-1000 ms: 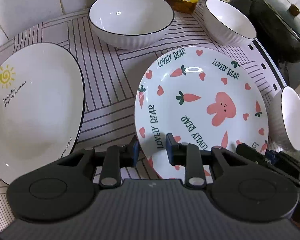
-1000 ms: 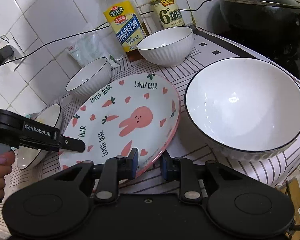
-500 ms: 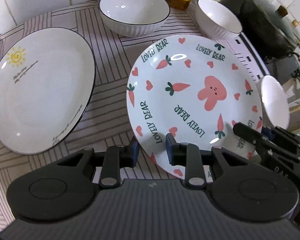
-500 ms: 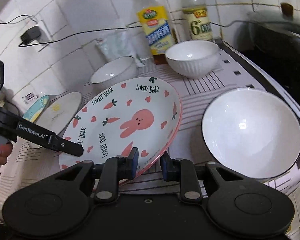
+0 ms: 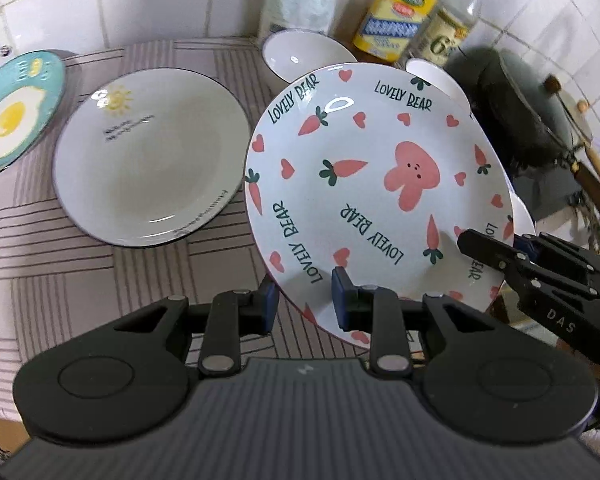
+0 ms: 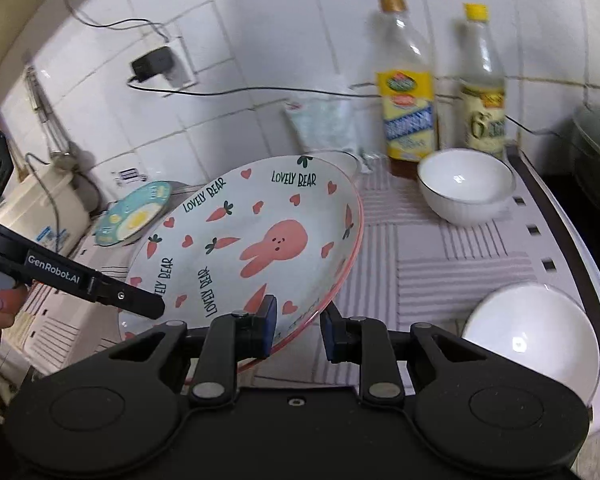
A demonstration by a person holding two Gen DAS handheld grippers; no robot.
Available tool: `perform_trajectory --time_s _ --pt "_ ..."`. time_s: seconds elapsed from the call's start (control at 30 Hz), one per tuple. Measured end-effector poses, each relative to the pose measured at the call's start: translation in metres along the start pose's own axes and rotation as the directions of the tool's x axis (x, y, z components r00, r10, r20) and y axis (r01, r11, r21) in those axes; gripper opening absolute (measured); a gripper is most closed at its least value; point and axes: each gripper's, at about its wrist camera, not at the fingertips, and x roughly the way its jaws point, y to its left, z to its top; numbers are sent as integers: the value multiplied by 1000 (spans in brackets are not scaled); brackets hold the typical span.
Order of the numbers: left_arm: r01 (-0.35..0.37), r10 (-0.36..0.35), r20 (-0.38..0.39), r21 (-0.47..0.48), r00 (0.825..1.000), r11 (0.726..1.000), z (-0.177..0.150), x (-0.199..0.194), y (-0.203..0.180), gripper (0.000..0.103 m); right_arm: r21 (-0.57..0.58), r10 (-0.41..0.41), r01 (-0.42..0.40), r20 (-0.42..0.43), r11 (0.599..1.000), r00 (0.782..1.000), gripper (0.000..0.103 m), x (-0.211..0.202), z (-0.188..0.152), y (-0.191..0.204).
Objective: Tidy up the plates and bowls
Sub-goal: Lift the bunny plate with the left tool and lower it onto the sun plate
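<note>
The rabbit-and-carrot plate (image 5: 364,184) is lifted off the counter and tilted. My left gripper (image 5: 304,300) is shut on its near rim. My right gripper (image 6: 298,324) is shut on the opposite rim of the same plate (image 6: 252,240). A white plate with a sun drawing (image 5: 148,160) lies on the striped mat to the left, and a teal fried-egg plate (image 5: 12,112) lies beyond it. A white bowl (image 5: 304,54) stands behind the held plate. In the right wrist view one white bowl (image 6: 464,186) stands at the back and another white bowl (image 6: 532,340) sits at the near right.
Two bottles (image 6: 406,92) and a plastic bag (image 6: 324,124) stand against the tiled wall. A dark wok with a lid (image 5: 532,120) sits on the stove at the right. A cable and plug (image 6: 152,66) hang on the wall. A cream container (image 6: 40,204) stands at the far left.
Both grippers have raised the rabbit plate higher off the mat and carried it leftward. The fried-egg plate and the wall have come into view.
</note>
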Motion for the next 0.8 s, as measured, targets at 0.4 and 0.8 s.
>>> perform_trajectory --time_s 0.4,0.8 --pt "-66 77 51 -196 996 978 -15 -27 50 26 -137 154 -162 -68 977 986 28 30 24 36" --pt "-135 143 1 -329 990 935 -18 -22 97 26 -163 213 -250 -213 954 953 28 94 43 68"
